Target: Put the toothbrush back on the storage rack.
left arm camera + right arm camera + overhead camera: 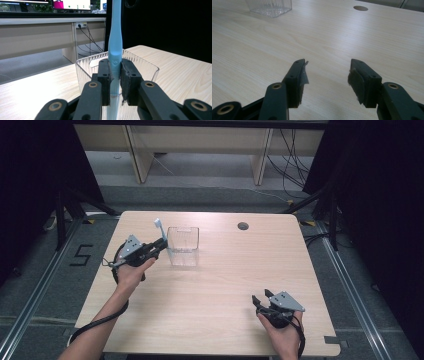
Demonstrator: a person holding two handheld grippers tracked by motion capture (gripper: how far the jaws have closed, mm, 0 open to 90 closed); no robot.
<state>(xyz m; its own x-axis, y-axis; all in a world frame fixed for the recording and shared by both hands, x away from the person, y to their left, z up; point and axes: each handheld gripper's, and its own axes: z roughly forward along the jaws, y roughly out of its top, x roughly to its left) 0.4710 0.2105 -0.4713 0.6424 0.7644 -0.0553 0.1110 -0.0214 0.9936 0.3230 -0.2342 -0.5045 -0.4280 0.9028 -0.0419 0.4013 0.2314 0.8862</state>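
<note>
Btwn left claw (115, 75) pads: toothbrush (115, 37), upright, just beside clear box (147, 67).

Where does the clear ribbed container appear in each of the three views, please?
High view: clear ribbed container upper centre-left of the table, beside the left gripper.
Left gripper view: centre, right behind the held toothbrush.
Right gripper view: top left corner.
Shared landmark: the container itself.

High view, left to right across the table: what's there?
Left gripper holding a blue toothbrush upright → clear plastic box → round hole in the table → right gripper, open and empty.
</note>
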